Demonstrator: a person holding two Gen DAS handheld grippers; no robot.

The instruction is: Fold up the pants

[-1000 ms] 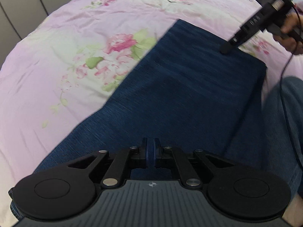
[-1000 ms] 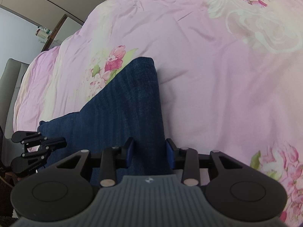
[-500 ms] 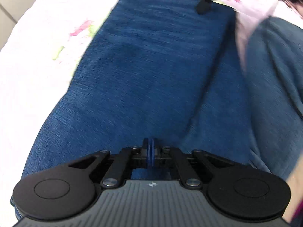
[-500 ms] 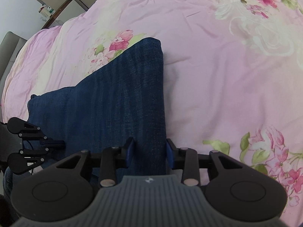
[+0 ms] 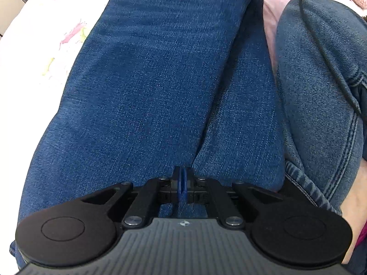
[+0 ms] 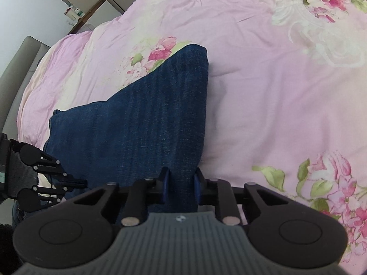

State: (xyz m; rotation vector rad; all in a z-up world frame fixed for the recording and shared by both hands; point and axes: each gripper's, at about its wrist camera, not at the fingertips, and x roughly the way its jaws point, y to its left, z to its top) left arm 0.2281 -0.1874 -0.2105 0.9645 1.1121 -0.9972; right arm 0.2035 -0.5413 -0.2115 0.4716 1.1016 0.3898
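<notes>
Jeans (image 6: 142, 123) of dark blue denim lie folded on the bed, on a pink floral bedsheet (image 6: 263, 96). The left wrist view shows the left tongs (image 5: 183, 184) pressed together on the near edge of the denim, and also the person's own leg (image 5: 321, 80) in lighter jeans with a black cable (image 5: 321, 45) over it. The right wrist view shows the right tongs (image 6: 180, 183) partly spread with a fold of the jeans between the pads; whether they pinch it I cannot tell. Only this view shows the room: a grey headboard (image 6: 20, 68) and a white wall (image 6: 27, 6).
</notes>
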